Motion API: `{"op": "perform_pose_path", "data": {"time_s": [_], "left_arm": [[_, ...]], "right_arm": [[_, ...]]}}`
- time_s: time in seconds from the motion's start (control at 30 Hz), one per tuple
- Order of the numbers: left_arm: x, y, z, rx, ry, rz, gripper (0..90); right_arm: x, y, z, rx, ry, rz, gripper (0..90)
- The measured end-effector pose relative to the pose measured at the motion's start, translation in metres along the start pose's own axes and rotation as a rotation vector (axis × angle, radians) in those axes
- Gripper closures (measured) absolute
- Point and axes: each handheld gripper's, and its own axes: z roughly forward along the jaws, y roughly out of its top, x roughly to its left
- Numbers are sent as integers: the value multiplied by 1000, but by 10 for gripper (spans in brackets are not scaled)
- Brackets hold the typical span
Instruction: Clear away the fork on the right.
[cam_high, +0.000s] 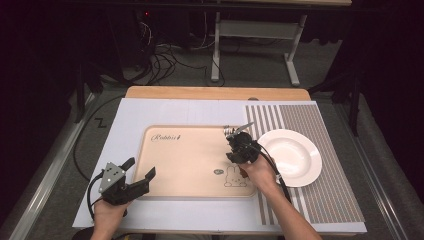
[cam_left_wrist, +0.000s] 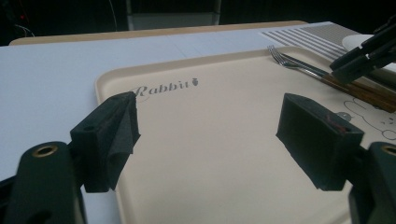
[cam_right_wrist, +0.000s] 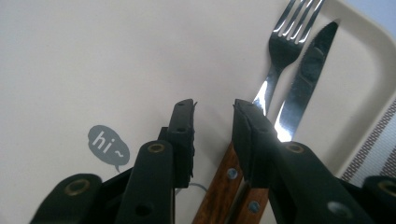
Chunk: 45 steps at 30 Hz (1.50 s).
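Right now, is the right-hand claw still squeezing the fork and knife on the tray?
Apart. In the right gripper view the right gripper stands open with bare tray between its jaws; fork and knife lie beside one jaw.

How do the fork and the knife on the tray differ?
The fork ends in separate prongs, while the knife ends in one flat pointed blade. The fork lies nearer the tray's middle, the knife nearer the tray rim. Both are shiny metal with brown riveted wooden handles, lying flat side by side, pointing the same way.
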Motion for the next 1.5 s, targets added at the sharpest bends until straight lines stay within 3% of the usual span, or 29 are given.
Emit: {"op": "perform_pose_path", "data": {"time_s": [0.23, 1.03, 1.07, 1.1, 1.5], "left_arm": [[0, 0, 1, 1, 1, 0, 212], [0, 0, 1, -1, 7, 1, 212], [0, 0, 1, 0, 7, 2, 212], [0, 0, 1, -1, 8, 2, 212], [1, 0, 0, -5, 10, -5, 212]], "right_arm": [[-4, -8, -11, -37, -10, -2, 688], [-13, -34, -38, -147, 34, 12, 618], [-15, -35, -39, -157, 33, -7, 617], [-14, -37, -41, -153, 33, 13, 615], [-17, -56, -55, -203, 26, 18, 595]]}}
